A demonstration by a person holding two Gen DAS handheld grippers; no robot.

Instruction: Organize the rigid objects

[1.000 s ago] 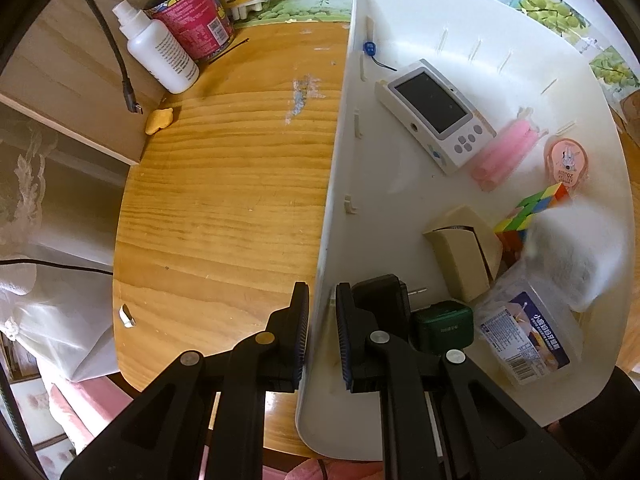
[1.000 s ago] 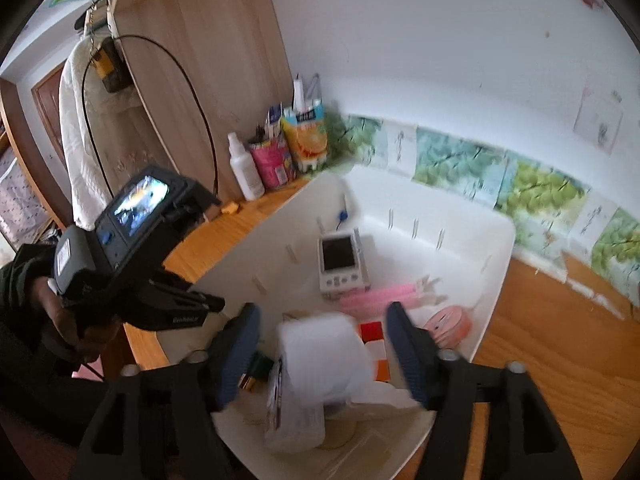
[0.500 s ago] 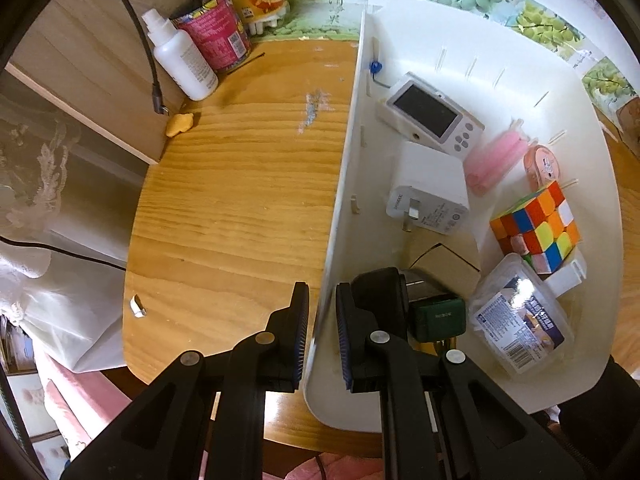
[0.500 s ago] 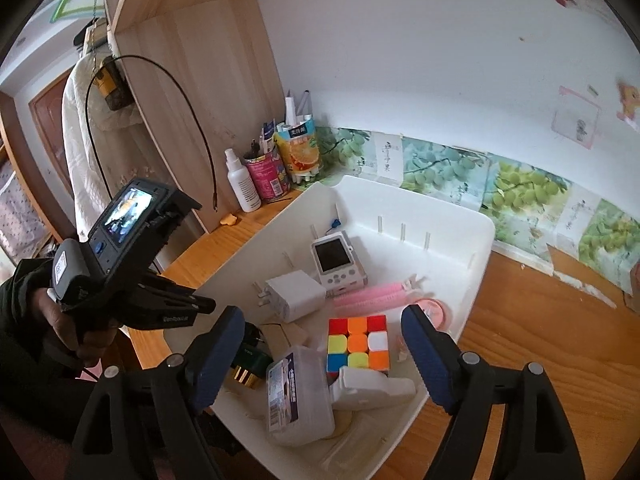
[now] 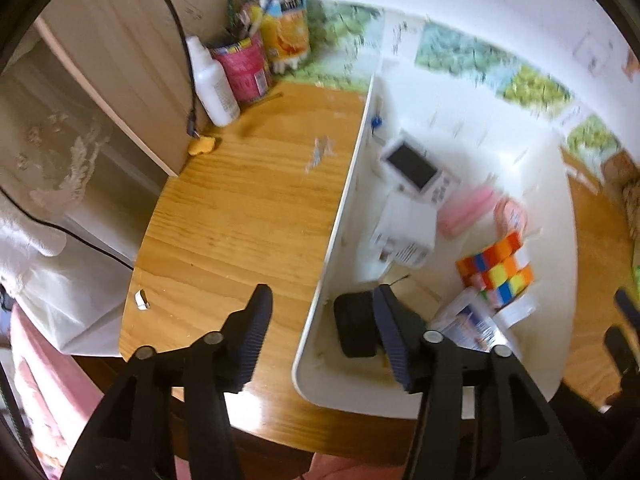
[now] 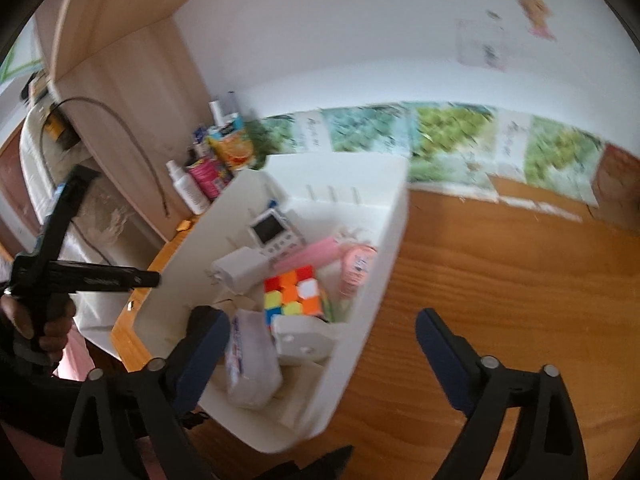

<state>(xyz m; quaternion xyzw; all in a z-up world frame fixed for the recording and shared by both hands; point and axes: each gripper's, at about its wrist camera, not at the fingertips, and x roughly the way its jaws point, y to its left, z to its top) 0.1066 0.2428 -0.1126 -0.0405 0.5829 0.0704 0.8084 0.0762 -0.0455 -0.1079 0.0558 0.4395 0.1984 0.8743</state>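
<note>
A white bin (image 5: 344,216) (image 6: 384,264) sits on the wooden table. Inside lie a colour cube (image 5: 496,276) (image 6: 294,294), a white charger (image 5: 406,232) (image 6: 236,268), a small screen device (image 5: 416,172) (image 6: 272,232), a pink bar (image 5: 466,208), a labelled clear box (image 6: 250,360) and a black adapter (image 5: 354,328). My left gripper (image 5: 324,332) straddles the bin's left wall; its jaws are opening and the pads do not touch the wall. My right gripper (image 6: 324,352) hangs wide across the bin's right wall, jaws still opening, nothing held.
A white bottle (image 5: 214,84), a pink can (image 5: 244,68) and an orange carton (image 5: 286,36) stand at the table's back left by a wooden panel with a hanging cable (image 5: 188,92). Bare wood (image 6: 500,280) lies right of the bin. A hand (image 6: 44,320) holds the left gripper.
The left jaws, shut on the bin's left wall, have sprung apart and lifted. The right gripper dropped the white charger into the bin, widened and swung right over the bin's right wall.
</note>
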